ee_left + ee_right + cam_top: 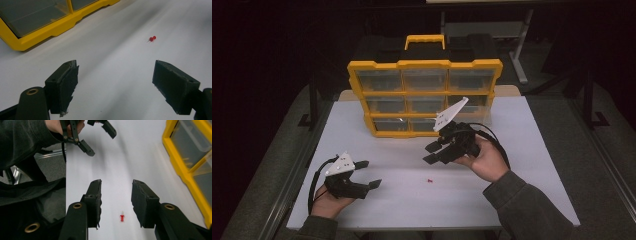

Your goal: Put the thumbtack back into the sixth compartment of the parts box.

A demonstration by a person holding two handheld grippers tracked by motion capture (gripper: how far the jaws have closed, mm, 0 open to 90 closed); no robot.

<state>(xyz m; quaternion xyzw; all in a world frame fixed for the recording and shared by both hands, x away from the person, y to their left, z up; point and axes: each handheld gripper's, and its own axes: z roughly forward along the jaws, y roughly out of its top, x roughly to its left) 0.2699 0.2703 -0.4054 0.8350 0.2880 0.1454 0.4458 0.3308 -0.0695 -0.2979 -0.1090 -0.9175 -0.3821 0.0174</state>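
Observation:
A small red push pin (429, 180) lies on the white table (512, 150), in front of a yellow organizer case (424, 95) with clear drawers. My right gripper (431, 153) hovers above and behind the pin, jaws apart with nothing between them. In the right gripper view the pin (122, 217) lies on the table below the gap between the two jaws. My left gripper (369, 174) rests at the front left, open and empty, pointing right toward the pin. In the left gripper view the pin (152, 38) lies ahead and to the right.
The organizer case (37, 27) stands upright at the back of the table, its yellow handle (425, 40) on top. The table's front edge (432, 222) runs close to the person's forearms. Dark floor and metal frame legs surround the table.

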